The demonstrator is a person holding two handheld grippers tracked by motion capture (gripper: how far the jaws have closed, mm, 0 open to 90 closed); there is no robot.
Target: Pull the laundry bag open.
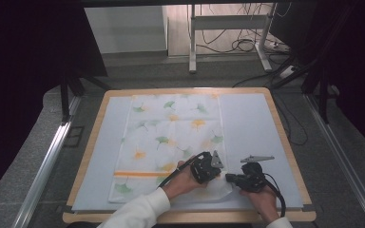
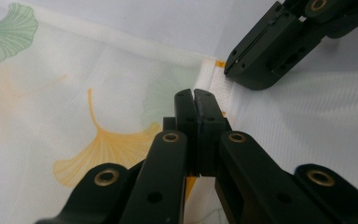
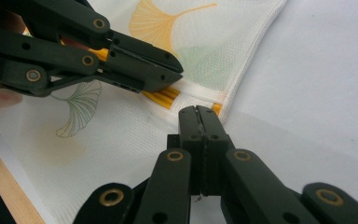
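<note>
cloth (image 1: 171,137): white fabric w/ green + orange ginkgo-leaf print, orange stripe near the near end. Lies on pale sheet on table, left of centre; far part flat, near-right corner lifted/folded over by the two grippers.
cloth corner: hem w/ orange stripe bit (image 3: 165,98) sits between the 2 gripper tips, seen in both gripper views.
L gripper (image 1: 209,168): over near-right part of cloth, tip twd the right. Jaws fully together, no gap in left gripper view (image 2: 196,100). Tips at the white hem; whether fabric is pinched btw them can't tell.
R gripper (image 1: 229,178): just right of L gripper, tip pointing left at cloth corner, tips of the 2 grippers near each other. Jaws closed tight in right gripper view (image 3: 198,116), tip at hem edge; grip on cloth can't tell.
hands: L hand (image 1: 183,183) w/ white sleeve rests on cloth; R hand (image 1: 261,197) on sheet near front edge.
sheet (image 1: 252,128): pale blue-grey, covers most of tabletop, bare to the right of cloth.
table (image 1: 285,142): light wood rim around sheet.
bkgd: grey floor, cables and white frame legs (image 1: 192,42) beyond the table.
</note>
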